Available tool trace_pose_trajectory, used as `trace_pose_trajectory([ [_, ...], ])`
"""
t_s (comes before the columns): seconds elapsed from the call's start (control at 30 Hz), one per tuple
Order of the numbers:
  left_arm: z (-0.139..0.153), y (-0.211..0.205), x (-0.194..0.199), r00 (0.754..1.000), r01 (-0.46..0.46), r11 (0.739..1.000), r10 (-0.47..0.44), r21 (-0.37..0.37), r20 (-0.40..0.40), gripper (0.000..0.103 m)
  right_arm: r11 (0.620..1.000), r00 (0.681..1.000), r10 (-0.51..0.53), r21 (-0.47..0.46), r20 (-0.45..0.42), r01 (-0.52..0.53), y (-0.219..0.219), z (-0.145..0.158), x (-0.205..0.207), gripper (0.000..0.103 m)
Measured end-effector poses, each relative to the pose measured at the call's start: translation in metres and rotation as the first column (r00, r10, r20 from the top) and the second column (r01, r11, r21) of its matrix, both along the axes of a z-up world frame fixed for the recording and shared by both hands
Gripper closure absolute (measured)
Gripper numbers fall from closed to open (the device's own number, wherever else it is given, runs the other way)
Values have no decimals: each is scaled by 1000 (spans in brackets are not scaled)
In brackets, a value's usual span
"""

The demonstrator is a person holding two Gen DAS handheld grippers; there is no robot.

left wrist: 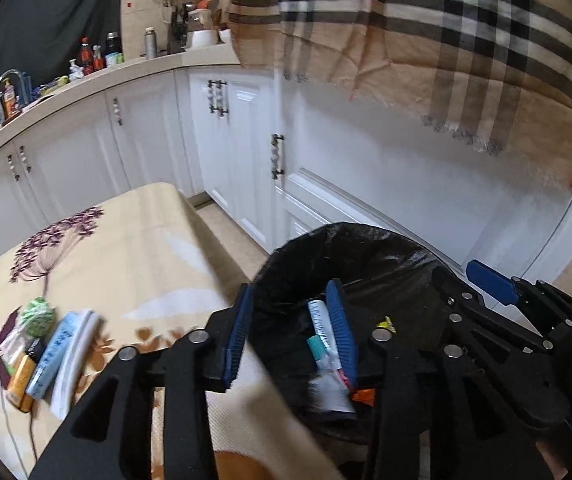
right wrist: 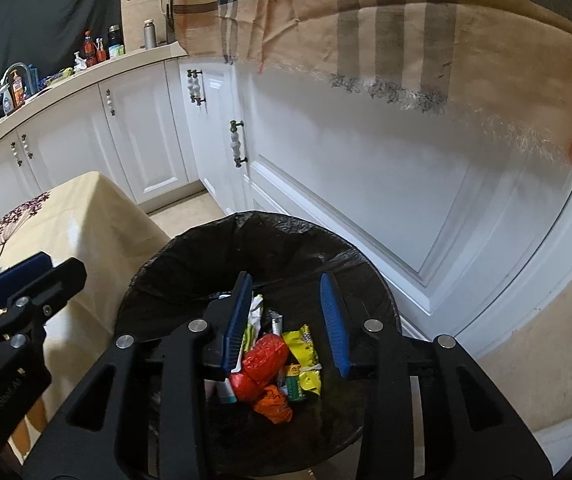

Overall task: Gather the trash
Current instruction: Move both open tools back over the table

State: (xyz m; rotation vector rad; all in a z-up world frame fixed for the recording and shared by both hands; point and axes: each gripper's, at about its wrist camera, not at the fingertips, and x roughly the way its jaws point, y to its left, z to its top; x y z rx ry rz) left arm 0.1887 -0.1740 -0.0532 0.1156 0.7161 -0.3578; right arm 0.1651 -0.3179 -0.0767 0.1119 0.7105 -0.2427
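Observation:
A black-lined trash bin stands beside a table with a flowered cloth. In the right wrist view it holds red, orange and yellow wrappers. My right gripper is open and empty right above the bin's mouth. My left gripper is open over the bin's left rim; a white tube with a teal cap shows in the bin beside its right finger. Several pieces of trash lie on the table to the left, among them a green ball, a blue-white packet and an orange pack.
White cabinets stand behind the bin and a plaid cloth hangs over them. A counter with bottles and a sink runs along the back left. My right gripper also shows at the right of the left wrist view.

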Motion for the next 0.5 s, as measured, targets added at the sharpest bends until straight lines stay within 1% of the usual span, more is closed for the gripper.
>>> trace_pose_trajectory([
  [0.13,7,24,-6,999,-39,999,39,-1,15,60,1000,1000,23,15,7,-23,13,7,-3,67],
  [0.27,14,58,-14,994,-101,995,101,-1,30,57,997,997,79,25,11,-79,40,13,-4,67],
  [0.4,18,97,-22,984,-174,985,174,9,47,57,989,989,148,27,10,-148,74,17,-3,67],
  [0.5,20,132,-30,969,-241,970,240,18,57,57,980,980,199,20,9,-199,100,21,-2,67],
])
